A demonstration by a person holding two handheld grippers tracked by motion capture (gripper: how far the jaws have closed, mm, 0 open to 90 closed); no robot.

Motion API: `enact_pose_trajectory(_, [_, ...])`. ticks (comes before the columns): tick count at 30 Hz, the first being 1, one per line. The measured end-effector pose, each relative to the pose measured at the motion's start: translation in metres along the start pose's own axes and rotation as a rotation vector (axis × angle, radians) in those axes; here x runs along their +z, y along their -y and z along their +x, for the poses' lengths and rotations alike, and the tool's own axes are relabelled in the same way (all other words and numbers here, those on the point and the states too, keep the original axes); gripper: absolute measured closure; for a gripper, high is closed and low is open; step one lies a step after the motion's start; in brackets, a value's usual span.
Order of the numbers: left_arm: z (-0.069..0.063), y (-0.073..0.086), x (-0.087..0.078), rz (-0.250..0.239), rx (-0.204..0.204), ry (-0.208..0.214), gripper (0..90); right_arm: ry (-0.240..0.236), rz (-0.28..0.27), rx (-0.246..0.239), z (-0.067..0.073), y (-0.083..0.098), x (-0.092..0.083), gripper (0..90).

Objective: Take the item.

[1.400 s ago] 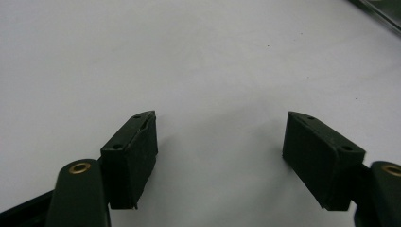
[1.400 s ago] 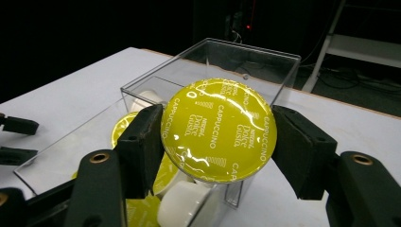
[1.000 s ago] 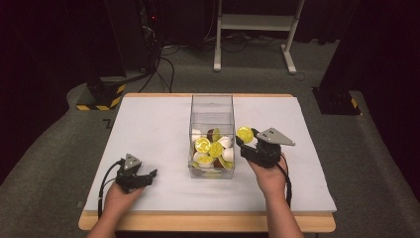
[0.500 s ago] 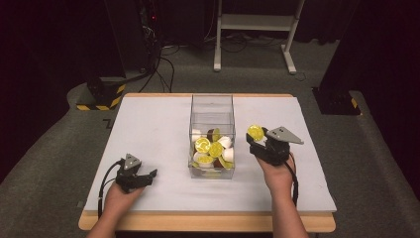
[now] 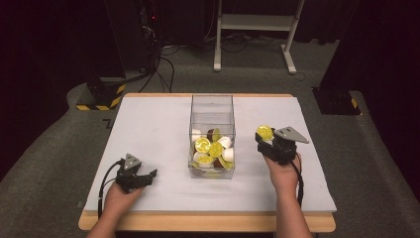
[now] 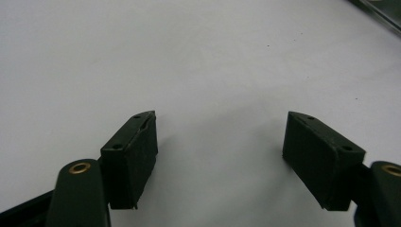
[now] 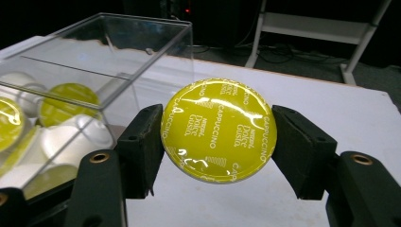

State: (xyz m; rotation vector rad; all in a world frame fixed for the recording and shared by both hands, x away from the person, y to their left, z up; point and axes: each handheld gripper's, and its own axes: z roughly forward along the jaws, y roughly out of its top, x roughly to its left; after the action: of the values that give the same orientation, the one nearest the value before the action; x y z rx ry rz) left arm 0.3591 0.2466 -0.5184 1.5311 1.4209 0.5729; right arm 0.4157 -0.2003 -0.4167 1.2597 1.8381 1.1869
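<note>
A clear plastic box (image 5: pixel 212 106) stands mid-table, holding several yellow-lidded and white coffee capsules (image 5: pixel 209 147). My right gripper (image 5: pixel 266 139) is to the right of the box, above the white table, shut on one yellow-lidded capsule (image 5: pixel 264 132). In the right gripper view that capsule (image 7: pixel 219 128) sits squeezed between both pads, its foil lid facing the camera, with the box (image 7: pixel 108 66) at the left. My left gripper (image 5: pixel 146 176) rests low at the front left of the table, open. Its fingers (image 6: pixel 137 151) have only bare table between them.
The white table top (image 5: pixel 148 129) has a wooden edge along the front. Behind the table are a dark cabinet with cables (image 5: pixel 158 54), a white stand frame (image 5: pixel 255 29) and black-and-yellow floor markers (image 5: pixel 101 96).
My right gripper has carried the yellow capsule to the right, away from the box, and slightly down. The left gripper has stayed put.
</note>
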Motion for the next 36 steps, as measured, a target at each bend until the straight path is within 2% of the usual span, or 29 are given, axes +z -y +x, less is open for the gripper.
enact_pose_trajectory(15, [0.000,0.000,0.000,-0.001,-0.001,-0.001,27.3,0.071,0.086,0.037,-0.027,0.019,0.016,38.2])
enact_pose_trajectory(31, [0.000,0.000,0.000,-0.002,-0.001,-0.001,27.4,0.131,0.237,0.085,-0.050,0.046,0.040,38.3])
enact_pose_trajectory(36, [0.000,0.000,0.000,-0.002,-0.001,-0.002,27.3,0.135,0.261,0.098,-0.055,0.052,0.043,38.2])
